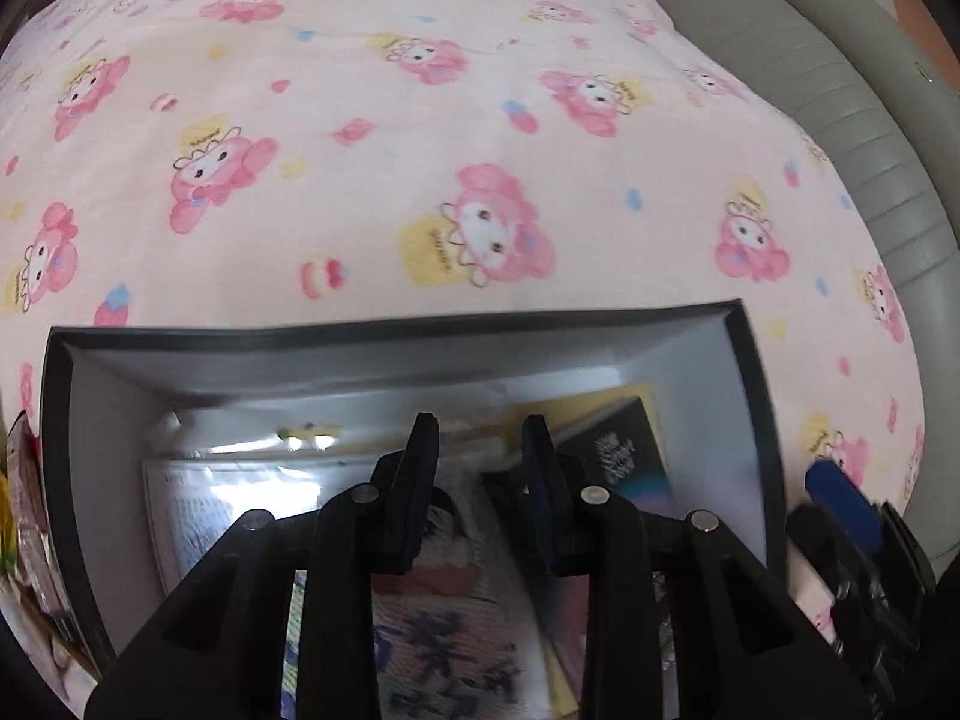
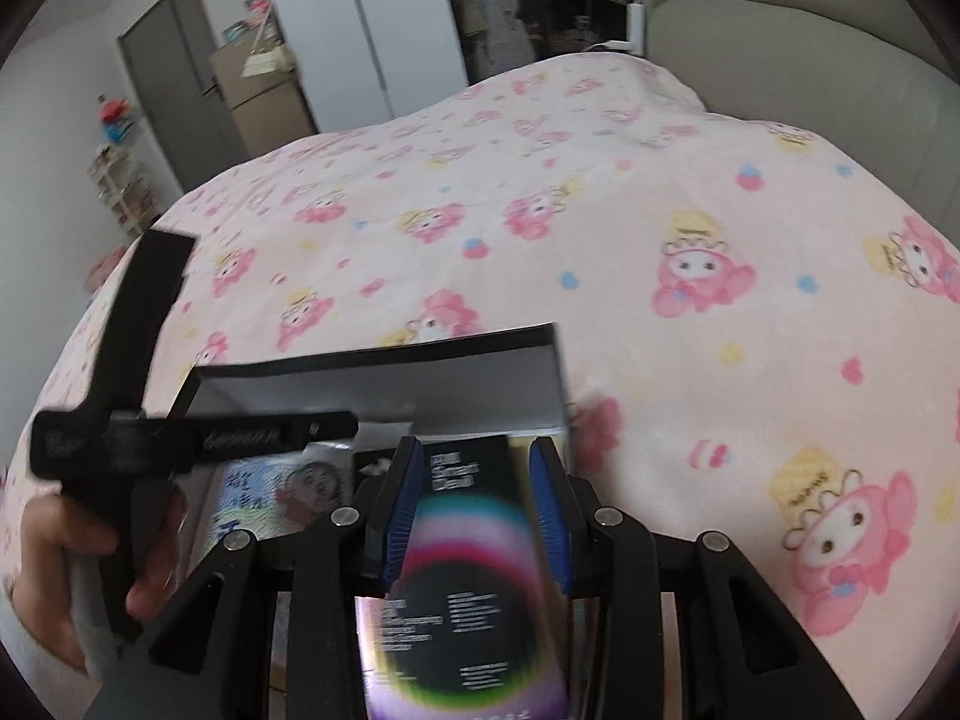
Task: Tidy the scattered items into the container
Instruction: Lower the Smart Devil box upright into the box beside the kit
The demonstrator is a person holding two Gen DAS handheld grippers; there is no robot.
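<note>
Your right hand-held gripper [image 2: 474,516] is clamped on a black booklet with a rainbow ring [image 2: 465,570], its blue pads [image 2: 399,516] pressing both edges, just above the near right corner of the open black box [image 2: 384,360] on the pink cartoon-print bed [image 2: 660,240]. Your left hand-held gripper [image 1: 480,480] hangs over the box [image 1: 390,333] with fingers parted, holding nothing. Inside lie a plastic-sleeved sheet [image 1: 240,504], a printed card [image 1: 456,630] and a dark booklet [image 1: 624,456].
</note>
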